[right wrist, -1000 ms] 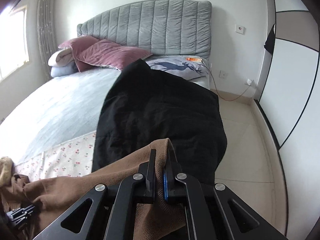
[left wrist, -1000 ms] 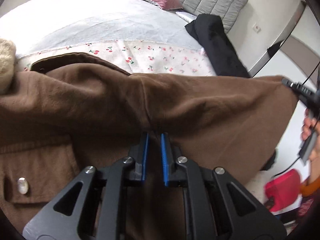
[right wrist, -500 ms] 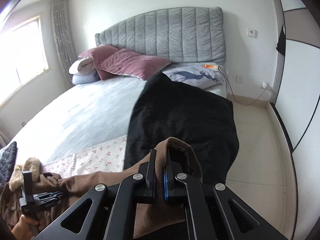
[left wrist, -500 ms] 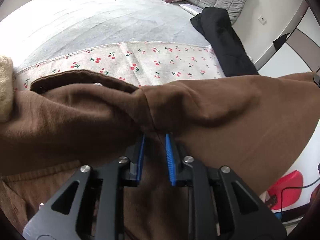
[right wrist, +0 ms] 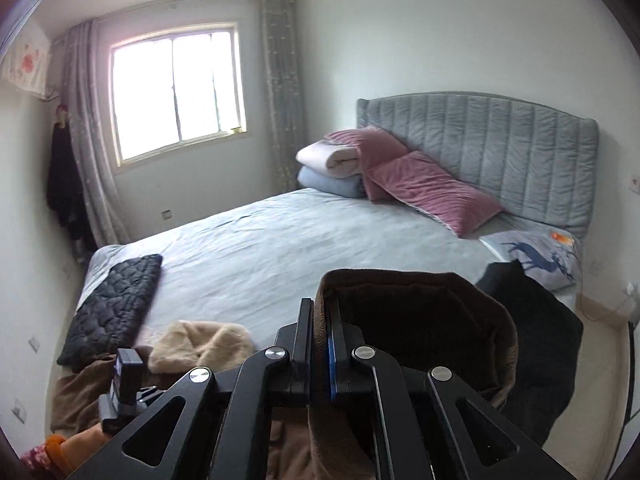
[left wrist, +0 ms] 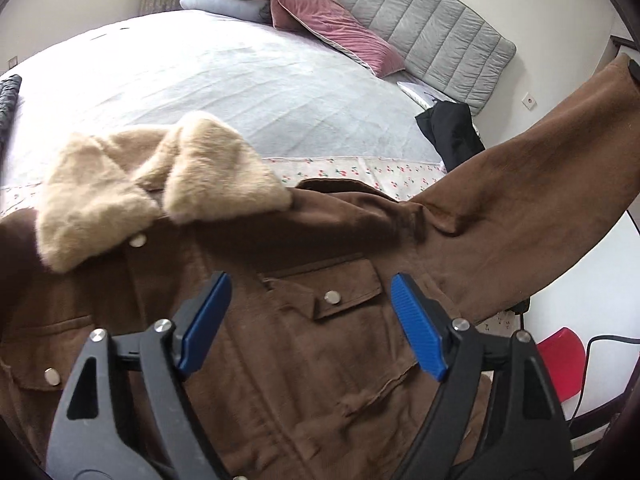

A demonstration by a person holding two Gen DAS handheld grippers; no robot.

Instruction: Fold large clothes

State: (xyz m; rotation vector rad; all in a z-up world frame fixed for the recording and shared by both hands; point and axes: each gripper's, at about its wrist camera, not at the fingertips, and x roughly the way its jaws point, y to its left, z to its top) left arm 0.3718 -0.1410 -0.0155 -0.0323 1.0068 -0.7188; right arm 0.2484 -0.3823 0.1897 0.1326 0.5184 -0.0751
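Note:
A brown jacket [left wrist: 304, 344] with a tan fur collar [left wrist: 160, 184] lies front-up at the near edge of the bed. My left gripper [left wrist: 310, 312] is open and hovers above its chest pocket, holding nothing. My right gripper [right wrist: 320, 332] is shut on the cuff of the jacket's sleeve [right wrist: 420, 312] and holds it raised. In the left wrist view the sleeve [left wrist: 532, 184] stretches up to the right. The left gripper [right wrist: 124, 392] also shows low at the left of the right wrist view, beside the fur collar [right wrist: 200, 344].
The bed [right wrist: 300, 240] has a grey sheet, pink pillows [right wrist: 432, 192], folded blankets [right wrist: 332, 168] and a grey headboard [right wrist: 500, 152]. A black garment [right wrist: 548, 340] hangs over the right bed edge. A black quilted item [right wrist: 116, 304] lies at the left corner. A red stool [left wrist: 560, 356] stands on the floor.
My left gripper let go of the jacket, opened wide and pulled back above the chest. My right gripper lifted the sleeve cuff higher and swung to the left.

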